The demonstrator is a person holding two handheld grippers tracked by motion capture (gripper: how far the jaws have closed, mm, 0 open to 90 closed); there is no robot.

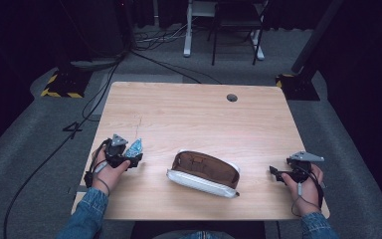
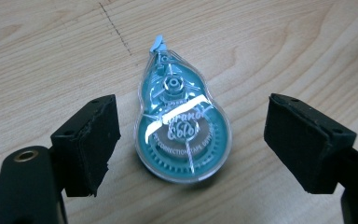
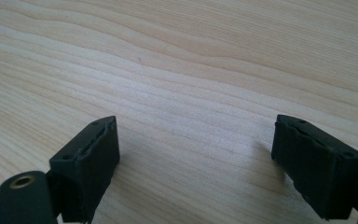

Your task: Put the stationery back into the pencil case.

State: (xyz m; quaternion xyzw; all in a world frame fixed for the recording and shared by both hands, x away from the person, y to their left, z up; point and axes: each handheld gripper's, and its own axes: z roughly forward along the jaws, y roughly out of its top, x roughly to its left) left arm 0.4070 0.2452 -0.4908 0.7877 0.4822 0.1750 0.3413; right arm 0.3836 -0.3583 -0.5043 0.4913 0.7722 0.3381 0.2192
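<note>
A teal correction tape dispenser (image 2: 182, 130) in a clear shell lies flat on the wooden table (image 1: 189, 114), its tip pointing away. My left gripper (image 2: 191, 140) is open, with one black jaw on each side of the dispenser and a gap to it on both sides. From above, the left gripper (image 1: 129, 158) sits near the table's left edge with the dispenser (image 1: 136, 147) at its tips. A brown and white zip pouch (image 1: 205, 172) lies open at the front middle. My right gripper (image 1: 277, 173) rests near the front right edge, and in its own view the right gripper (image 3: 196, 158) is open over bare wood.
A round cable hole (image 1: 232, 97) sits near the table's far edge. On the grey floor beyond the table stand the legs of a white desk (image 1: 188, 35) and a chair (image 1: 234, 30). Cables (image 1: 104, 94) trail past a yellow-and-black striped base (image 1: 59, 87).
</note>
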